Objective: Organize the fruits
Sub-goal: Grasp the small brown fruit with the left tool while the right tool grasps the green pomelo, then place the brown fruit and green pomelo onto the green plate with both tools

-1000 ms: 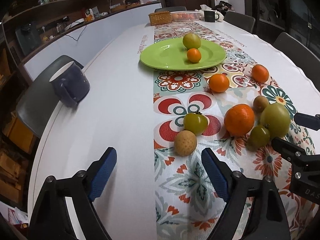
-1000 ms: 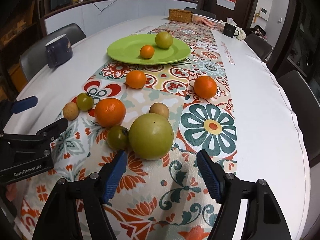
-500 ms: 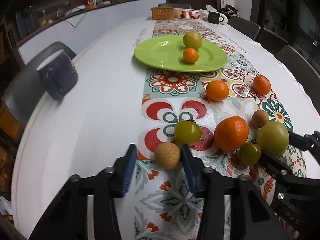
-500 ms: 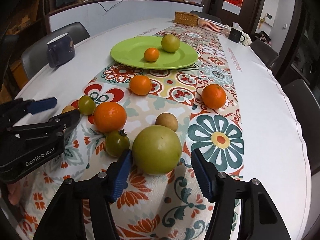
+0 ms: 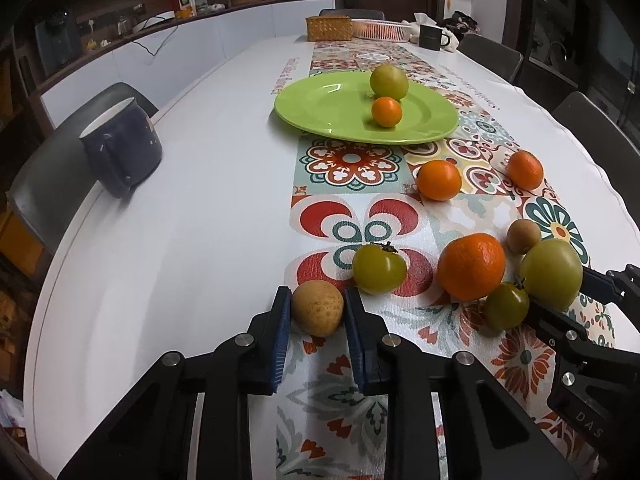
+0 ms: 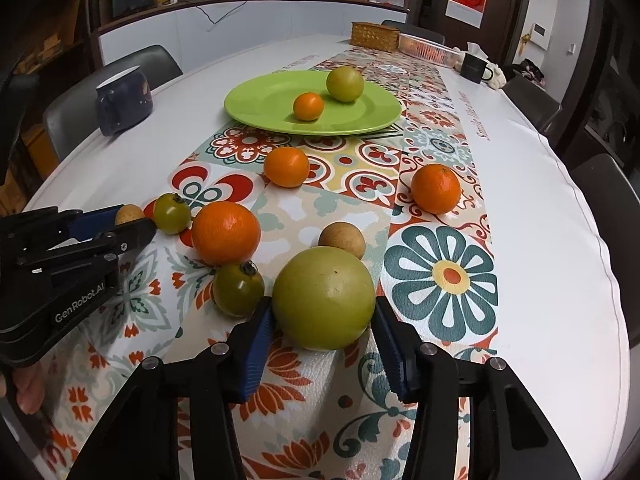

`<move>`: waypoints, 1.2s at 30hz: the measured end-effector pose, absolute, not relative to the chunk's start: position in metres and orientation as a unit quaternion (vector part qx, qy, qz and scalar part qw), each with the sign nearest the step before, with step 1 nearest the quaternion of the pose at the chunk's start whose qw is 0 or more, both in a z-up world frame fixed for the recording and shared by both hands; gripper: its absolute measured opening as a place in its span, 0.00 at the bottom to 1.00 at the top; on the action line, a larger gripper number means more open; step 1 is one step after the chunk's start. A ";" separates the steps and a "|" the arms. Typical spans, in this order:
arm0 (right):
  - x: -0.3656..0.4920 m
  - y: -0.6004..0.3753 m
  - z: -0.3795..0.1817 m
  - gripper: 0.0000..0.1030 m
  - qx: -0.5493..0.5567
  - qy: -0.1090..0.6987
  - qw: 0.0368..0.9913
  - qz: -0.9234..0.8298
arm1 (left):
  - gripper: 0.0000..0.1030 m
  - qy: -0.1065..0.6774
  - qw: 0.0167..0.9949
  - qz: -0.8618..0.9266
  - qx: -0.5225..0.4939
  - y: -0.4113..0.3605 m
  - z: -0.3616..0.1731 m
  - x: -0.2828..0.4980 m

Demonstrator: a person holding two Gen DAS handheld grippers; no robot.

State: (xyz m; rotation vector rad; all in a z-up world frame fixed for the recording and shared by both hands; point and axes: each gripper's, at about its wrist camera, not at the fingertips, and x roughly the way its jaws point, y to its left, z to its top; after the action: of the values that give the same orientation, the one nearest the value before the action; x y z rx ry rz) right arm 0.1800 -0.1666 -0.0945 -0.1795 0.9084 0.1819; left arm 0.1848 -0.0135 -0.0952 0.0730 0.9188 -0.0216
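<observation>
— Tan, speckled fruit [image 5: 317, 309] is clamped in the left gripper [image 5: 316, 312] at the patterned runner's [image 5: 352, 164] left edge; a green persimmon [image 5: 379, 269] crowds it.
— And the right gripper [image 6: 322, 330]?
— Its jaws have just been closing; pads meet the big green fruit [image 6: 324, 298]. A small dark-green persimmon [image 6: 238, 289] touches one finger; the fruit's underside is hidden. Green plate [image 6: 264, 104] sits beyond.

2 fruits [image 5: 386, 111] on plate [image 5: 320, 108], rest [image 5: 471, 266] nearer

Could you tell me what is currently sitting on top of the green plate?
On the green plate sit two fruits: a small orange one and, just behind it, a larger yellow-green one. The plate surface behind the green fruit is hidden.
</observation>
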 end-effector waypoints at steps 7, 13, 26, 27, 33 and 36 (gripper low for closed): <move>0.174 -0.173 -0.081 0.48 -0.075 0.420 0.900 0.088 | 0.26 0.429 0.902 -0.022 0.036 -0.014 -0.080 0.173; 0.165 -0.177 -0.063 0.48 -0.072 0.391 0.912 0.096 | 0.26 0.417 0.907 -0.036 0.035 -0.019 -0.064 0.164; 0.163 -0.188 -0.031 0.48 -0.039 0.348 0.927 0.131 | 0.26 0.388 0.919 -0.068 0.023 -0.032 -0.024 0.158; 0.164 -0.189 -0.029 0.48 -0.038 0.347 0.928 0.133 | 0.26 0.386 0.920 -0.069 0.025 -0.033 -0.021 0.160; 0.178 -0.192 -0.017 0.48 -0.027 0.336 0.929 0.151 | 0.26 0.375 0.923 -0.073 0.033 -0.039 -0.006 0.176; 0.190 -0.193 -0.011 0.48 -0.026 0.333 0.930 0.156 | 0.26 0.369 0.926 -0.073 0.040 -0.042 -0.001 0.188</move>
State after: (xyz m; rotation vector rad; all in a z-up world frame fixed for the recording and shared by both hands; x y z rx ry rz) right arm 0.1904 -0.1931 -0.0111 -0.0531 0.6825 0.3186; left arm 0.1877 -0.0419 -0.0010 0.0813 0.7565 -0.1495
